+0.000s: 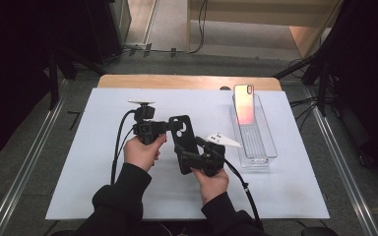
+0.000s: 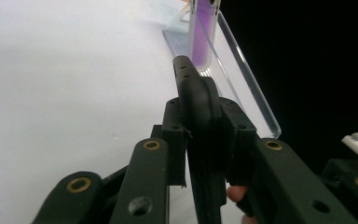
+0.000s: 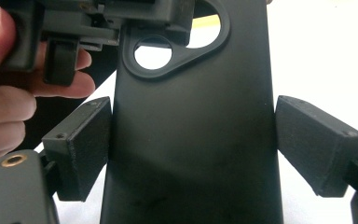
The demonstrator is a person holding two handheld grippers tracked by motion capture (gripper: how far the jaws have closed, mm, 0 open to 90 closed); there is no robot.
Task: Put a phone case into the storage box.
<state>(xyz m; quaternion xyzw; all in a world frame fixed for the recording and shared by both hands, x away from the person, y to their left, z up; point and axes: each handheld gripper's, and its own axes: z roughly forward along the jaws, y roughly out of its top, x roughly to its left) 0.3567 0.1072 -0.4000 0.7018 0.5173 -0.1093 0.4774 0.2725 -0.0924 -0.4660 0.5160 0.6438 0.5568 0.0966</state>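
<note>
A black phone case (image 1: 182, 137) with a camera cut-out is held up off the white sheet between both grippers. My left gripper (image 1: 170, 127) comes in from the left and is shut on the case's upper end. In the left gripper view its pads (image 2: 175, 135) press on both faces of the case (image 2: 198, 98), seen edge-on. My right gripper (image 1: 189, 160) holds the lower end. In the right gripper view the case (image 3: 191, 140) stands between the two pads (image 3: 81, 144), which lie against its long edges.
A clear plastic tray (image 1: 270, 147) stands at the right of the white sheet (image 1: 275, 196), with a pink-backed phone (image 1: 244, 105) leaning in its far end. The wooden table edge (image 1: 187, 81) runs along the back. Cables trail from both grippers toward the person.
</note>
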